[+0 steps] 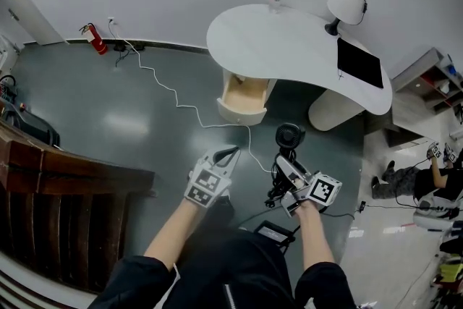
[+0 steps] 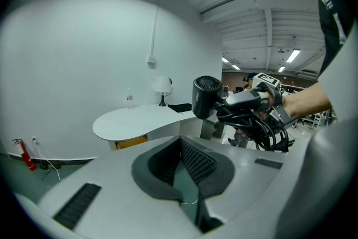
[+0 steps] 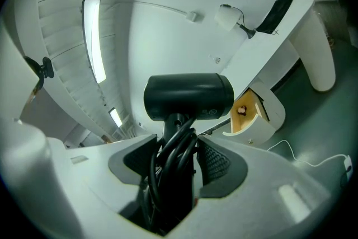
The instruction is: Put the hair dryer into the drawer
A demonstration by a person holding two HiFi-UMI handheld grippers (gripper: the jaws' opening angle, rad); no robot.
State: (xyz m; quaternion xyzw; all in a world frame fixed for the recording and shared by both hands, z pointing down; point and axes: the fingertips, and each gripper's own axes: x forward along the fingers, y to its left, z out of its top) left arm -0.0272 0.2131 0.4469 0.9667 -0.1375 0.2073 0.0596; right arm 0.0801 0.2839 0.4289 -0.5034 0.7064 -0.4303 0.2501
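Coiled cord (image 3: pixel 170 176) on black hair dryer (image 3: pixel 189 96)

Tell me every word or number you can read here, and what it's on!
No word or number reads clearly.
Hair dryer: small marks on its barrel, too blurred to read.
Fire extinguisher: label too small to read.
Marker cube: black-and-white pattern, no letters.
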